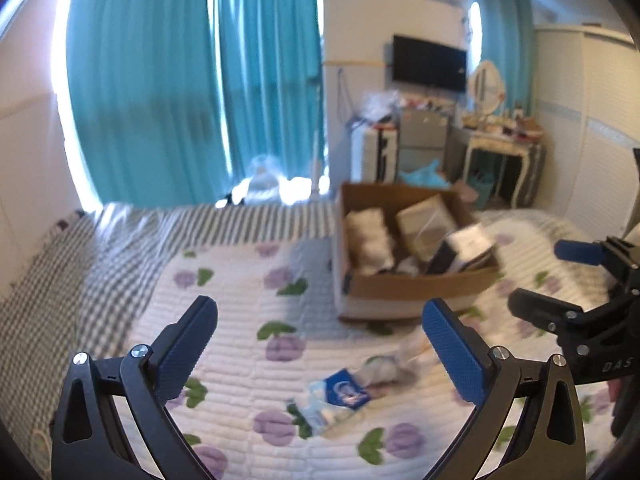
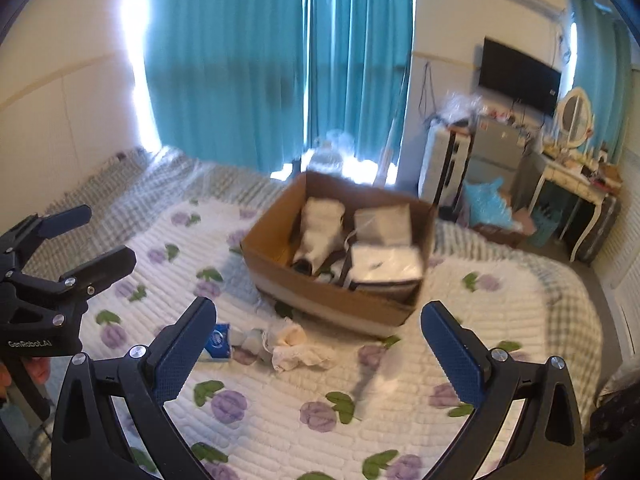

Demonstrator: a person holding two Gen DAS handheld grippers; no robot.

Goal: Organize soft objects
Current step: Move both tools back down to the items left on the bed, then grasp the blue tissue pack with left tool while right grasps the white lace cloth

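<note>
Both grippers, left [image 1: 320, 354] and right [image 2: 318, 354], hover empty with jaws spread wide, near the box [image 2: 320, 300], ready for the loose cloth [image 2: 296, 346] beside it.

curtains [image 2: 280, 60]: teal, plain
quilt [image 2: 400, 392]: white, printed with purple flowers and green leaves
blanket [image 1: 48, 280], far left under the quilt: grey and white check
cardboard box [image 2: 320, 292]: brown, with a white band along the near base
folded items in the box [image 2: 384, 248]: white and cream
packet [image 1: 340, 394] on the quilt: blue and white
crumpled cloth [image 2: 292, 344]: cream and white
left gripper [image 1: 320, 344]: black frame, blue textured pads
television [image 2: 520, 76]: black
</note>
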